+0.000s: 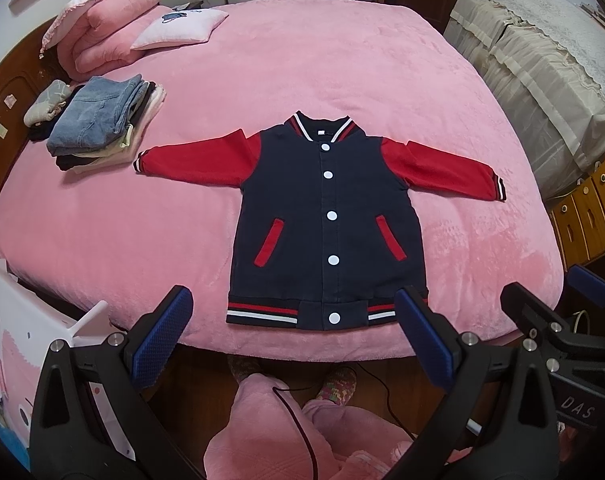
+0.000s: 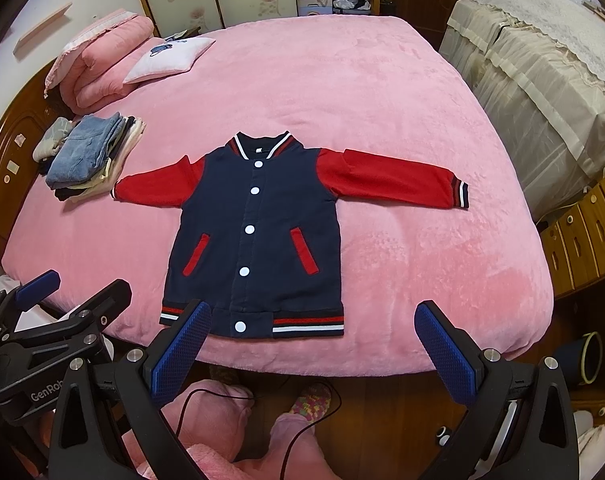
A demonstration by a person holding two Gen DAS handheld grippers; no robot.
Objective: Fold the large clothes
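Jacket (image 1: 326, 220) flat, collar away, sleeves sideways

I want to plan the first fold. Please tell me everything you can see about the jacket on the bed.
The jacket has a navy body, red sleeves, red pocket trims and striped collar, cuffs and hem. Five white snaps close the front. It looks like soft knit. It lies flat, face up, sleeves spread, collar away, hem near the edge of the pink bed. Nothing else touches it.
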